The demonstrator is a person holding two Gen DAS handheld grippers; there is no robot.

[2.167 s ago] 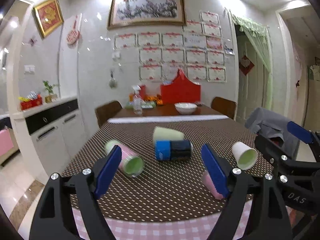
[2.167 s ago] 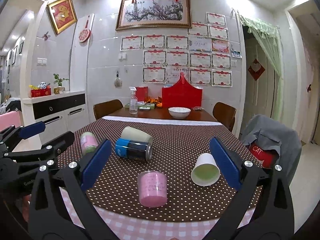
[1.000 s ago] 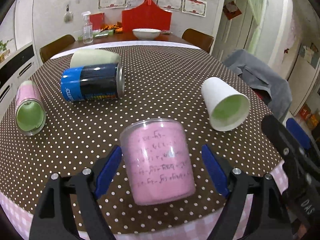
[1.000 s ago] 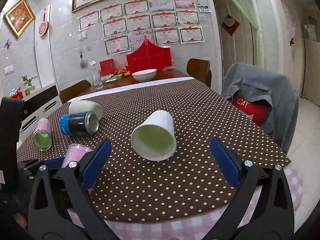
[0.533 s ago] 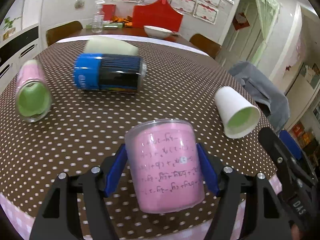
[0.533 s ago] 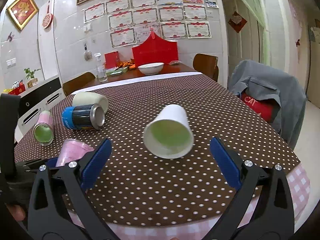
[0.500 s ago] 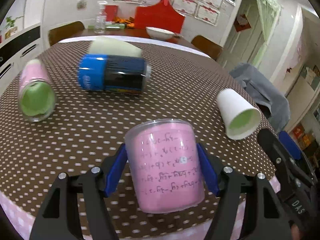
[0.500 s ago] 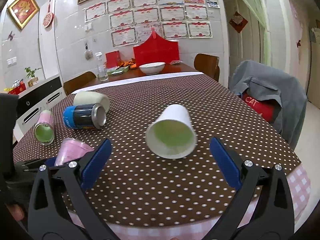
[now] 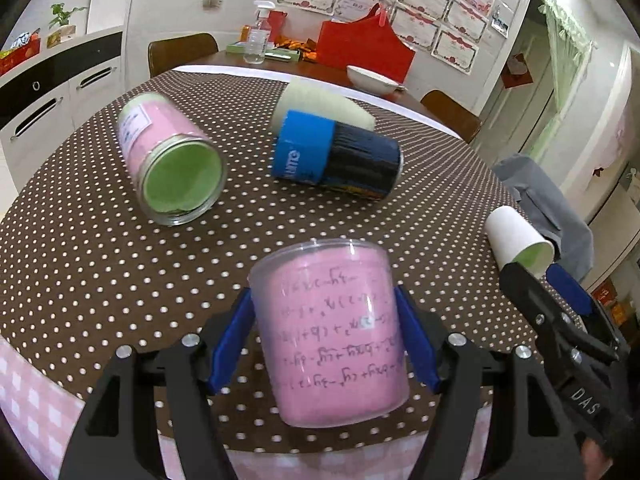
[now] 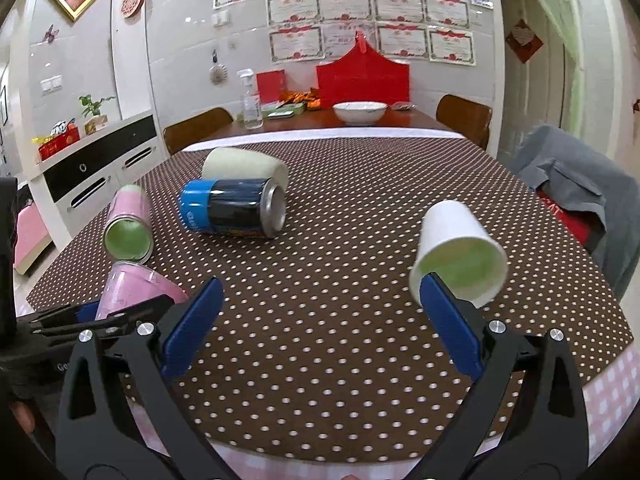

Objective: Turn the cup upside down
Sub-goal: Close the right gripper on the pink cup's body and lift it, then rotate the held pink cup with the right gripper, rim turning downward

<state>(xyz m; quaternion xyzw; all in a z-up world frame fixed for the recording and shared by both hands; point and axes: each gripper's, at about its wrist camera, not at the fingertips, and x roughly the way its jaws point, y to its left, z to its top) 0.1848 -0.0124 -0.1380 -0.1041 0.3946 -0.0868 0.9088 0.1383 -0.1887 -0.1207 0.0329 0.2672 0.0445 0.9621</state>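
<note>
Five containers: four cups and one can are counted on or above the table (image 10: 360,320).
Held cup: the pink cup (image 9: 332,340), printed with dark script, is clamped at the near edge by the left gripper (image 9: 324,340), one blue pad pressed on each side of it.
Cup attitude: it is seen tilted, its clear-walled end toward the table's middle; whether it touches the cloth cannot be told.
Right gripper: the right gripper (image 10: 320,324) is spread wide and holds nothing, poised over the near edge.
White cup: the white paper cup (image 10: 456,252) lies on its side toward the right edge, its green-lined mouth facing the near edge, just beyond the right-hand pad.
Left side: a second pink cup (image 9: 172,164) lies on its side near the left edge, mouth toward the near edge.
Middle: the blue-and-black can (image 9: 336,156) lies on its side, with a pale cup (image 9: 320,104) touching or nearly touching behind it.
Open room: bare dotted cloth is seen between the two grippers and from the can across to the right edge.
</note>
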